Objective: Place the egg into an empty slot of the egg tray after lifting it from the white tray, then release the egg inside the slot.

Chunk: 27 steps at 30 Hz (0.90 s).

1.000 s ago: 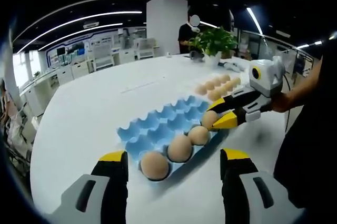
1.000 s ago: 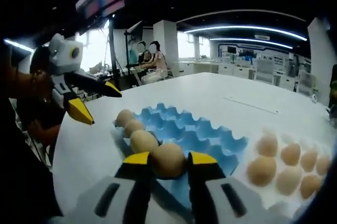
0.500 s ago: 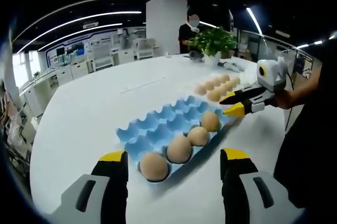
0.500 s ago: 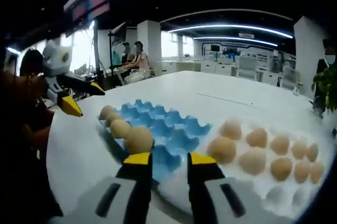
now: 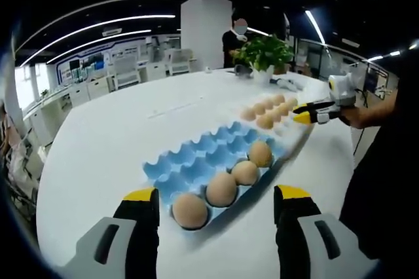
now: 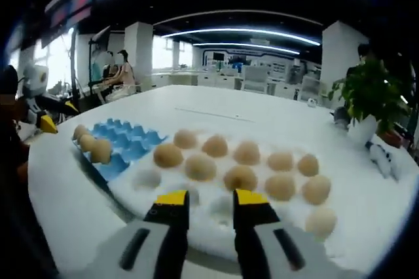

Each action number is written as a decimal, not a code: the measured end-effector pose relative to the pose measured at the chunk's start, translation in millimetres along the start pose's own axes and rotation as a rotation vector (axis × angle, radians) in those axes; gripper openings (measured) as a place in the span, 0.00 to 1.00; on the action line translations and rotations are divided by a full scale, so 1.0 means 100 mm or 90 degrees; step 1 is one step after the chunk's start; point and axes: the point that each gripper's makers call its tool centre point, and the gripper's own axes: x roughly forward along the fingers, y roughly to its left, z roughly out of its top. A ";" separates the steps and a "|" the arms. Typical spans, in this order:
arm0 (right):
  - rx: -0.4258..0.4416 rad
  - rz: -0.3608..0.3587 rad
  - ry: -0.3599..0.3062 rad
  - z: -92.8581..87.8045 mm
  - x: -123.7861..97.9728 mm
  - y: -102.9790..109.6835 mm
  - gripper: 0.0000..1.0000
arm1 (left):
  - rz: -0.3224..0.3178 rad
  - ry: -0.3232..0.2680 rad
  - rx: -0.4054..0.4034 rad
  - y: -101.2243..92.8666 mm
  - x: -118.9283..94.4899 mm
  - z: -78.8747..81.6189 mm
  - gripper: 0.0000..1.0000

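Right gripper view shows the right gripper (image 6: 203, 199), jaws slightly apart and empty, facing the white tray (image 6: 216, 223) of eggs, four eggs already in the blue egg tray (image 5: 196, 161), another pickup due.

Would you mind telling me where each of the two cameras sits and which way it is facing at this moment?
Left gripper view: rides on the left gripper, looking across the table at the blue egg tray with four eggs; its own open jaws rise from below, and a hand holding the right gripper shows.
Right gripper view: rides on the right gripper, facing the white tray of eggs; its own open jaws show.
Shared: both trays, the potted plant, and the other gripper.
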 end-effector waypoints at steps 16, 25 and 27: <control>0.023 -0.185 0.009 -0.18 -0.31 -1.08 0.27 | -0.006 0.001 0.006 -0.03 0.02 0.01 0.72; 0.094 -0.186 0.022 -0.35 -0.28 -1.15 0.27 | -0.003 0.006 0.002 -0.01 -0.01 -0.01 0.72; 0.149 -0.178 0.010 -0.36 -0.27 -1.17 0.26 | -0.003 0.006 0.000 0.00 -0.01 -0.01 0.72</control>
